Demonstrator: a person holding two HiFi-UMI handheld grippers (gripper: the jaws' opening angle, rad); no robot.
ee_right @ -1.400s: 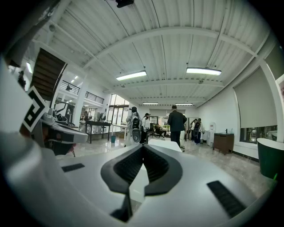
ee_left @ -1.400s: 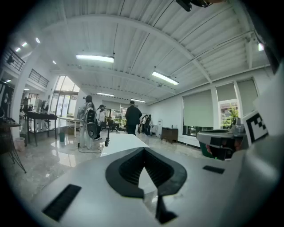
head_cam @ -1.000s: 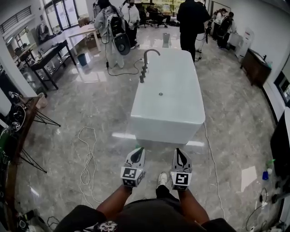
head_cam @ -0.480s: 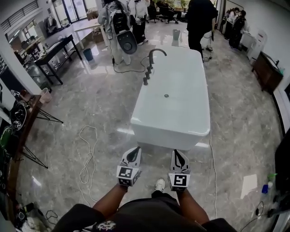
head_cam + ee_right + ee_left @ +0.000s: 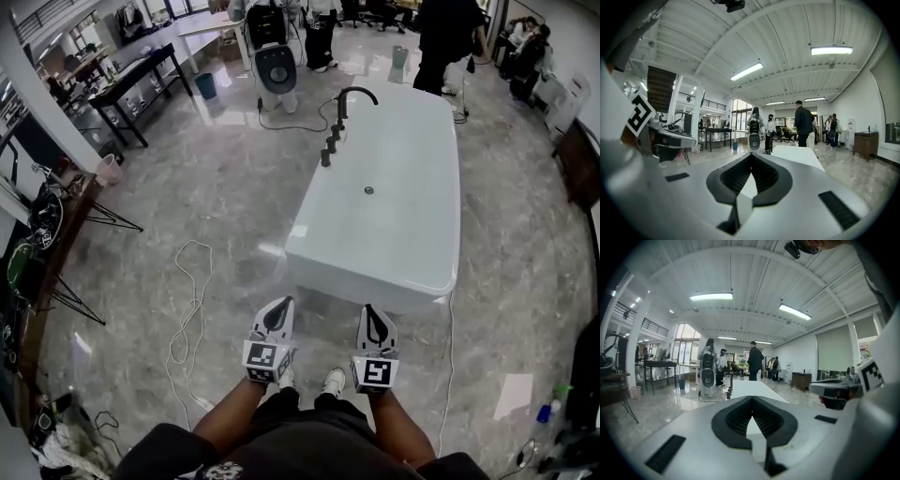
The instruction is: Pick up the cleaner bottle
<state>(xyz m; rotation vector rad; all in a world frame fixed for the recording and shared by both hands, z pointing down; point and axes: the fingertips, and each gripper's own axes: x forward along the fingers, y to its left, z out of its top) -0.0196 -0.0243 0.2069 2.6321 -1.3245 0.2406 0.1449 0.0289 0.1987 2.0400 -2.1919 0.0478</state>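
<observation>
Left gripper and right gripper both pressed together, empty, side by side near bathtub, pointed at it

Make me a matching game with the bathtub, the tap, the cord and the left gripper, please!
Things:
1. bathtub
2. tap
3. cord
4. left gripper

Clues:
a. shut, with nothing in it
b. lying in loops on the floor
c. dark and curved at the top
d. big, white and boxy

Right pairs: 1-d, 2-c, 3-b, 4-a
</observation>
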